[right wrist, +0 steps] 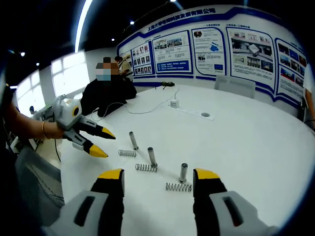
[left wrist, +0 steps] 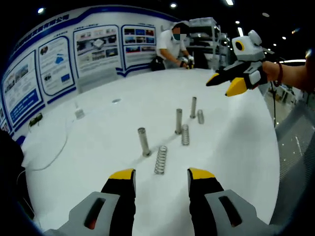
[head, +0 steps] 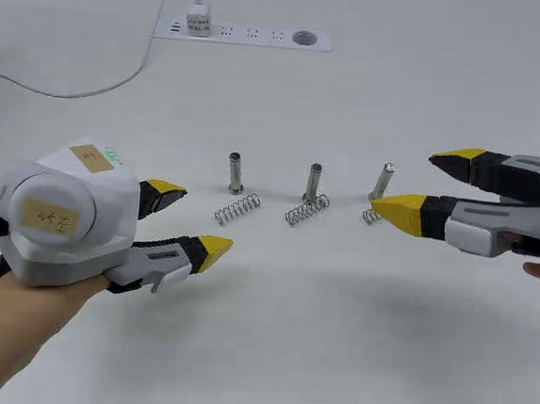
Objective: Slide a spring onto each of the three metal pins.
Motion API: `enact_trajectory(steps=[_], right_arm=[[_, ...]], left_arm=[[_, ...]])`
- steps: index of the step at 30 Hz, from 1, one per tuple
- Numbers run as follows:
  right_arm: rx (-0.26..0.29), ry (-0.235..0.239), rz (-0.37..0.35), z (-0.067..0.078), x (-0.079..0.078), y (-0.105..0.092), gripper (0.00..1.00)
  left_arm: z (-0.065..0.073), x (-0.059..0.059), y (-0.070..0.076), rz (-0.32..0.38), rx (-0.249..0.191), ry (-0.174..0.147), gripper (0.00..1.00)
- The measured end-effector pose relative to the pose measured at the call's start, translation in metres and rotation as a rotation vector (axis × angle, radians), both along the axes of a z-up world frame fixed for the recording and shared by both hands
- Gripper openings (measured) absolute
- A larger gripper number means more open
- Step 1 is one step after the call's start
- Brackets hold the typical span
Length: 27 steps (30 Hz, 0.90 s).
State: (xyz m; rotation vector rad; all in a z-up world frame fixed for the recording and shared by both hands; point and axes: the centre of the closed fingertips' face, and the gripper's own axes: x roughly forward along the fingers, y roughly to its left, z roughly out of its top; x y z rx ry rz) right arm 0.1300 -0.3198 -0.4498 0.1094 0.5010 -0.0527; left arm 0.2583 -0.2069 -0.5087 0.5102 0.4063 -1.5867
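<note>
In the middle of the head view, three pins (head: 313,182) stand upright in a row on the white table (head: 334,340). Three springs (head: 307,209) lie loose, one at each foot. The left claw (head: 193,217), lower left, is spread and empty, near the leftmost spring. The right claw (head: 402,181), at the right edge, gapes empty, with its lower tip close beside the rightmost pin and spring.

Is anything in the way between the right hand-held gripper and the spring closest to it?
Nothing visible does. The right hand-held gripper is open, and the closest spring lies flat on bare table just ahead of its jaws, beside the nearest pin.
</note>
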Motion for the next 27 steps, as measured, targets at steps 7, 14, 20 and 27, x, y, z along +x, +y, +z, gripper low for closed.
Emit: enact_trajectory(steps=[7, 14, 20, 27], right_arm=[[0.012, -0.011, -0.011, -0.003, -0.006, 0.001, 0.58], [0.015, -0.005, -0.025, -0.009, -0.012, 0.0, 0.58], [0.021, 0.004, -0.034, -0.013, -0.015, 0.0, 0.58], [0.028, 0.004, -0.038, -0.015, -0.015, 0.001, 0.57]], left_arm=[[-0.01, 0.003, -0.009, -0.031, 0.018, 0.022, 0.33], [-0.021, 0.001, -0.016, -0.06, 0.039, 0.044, 0.26], [-0.026, 0.0, -0.02, -0.081, 0.053, 0.056, 0.23], [-0.029, 0.0, -0.023, -0.095, 0.06, 0.061, 0.18]])
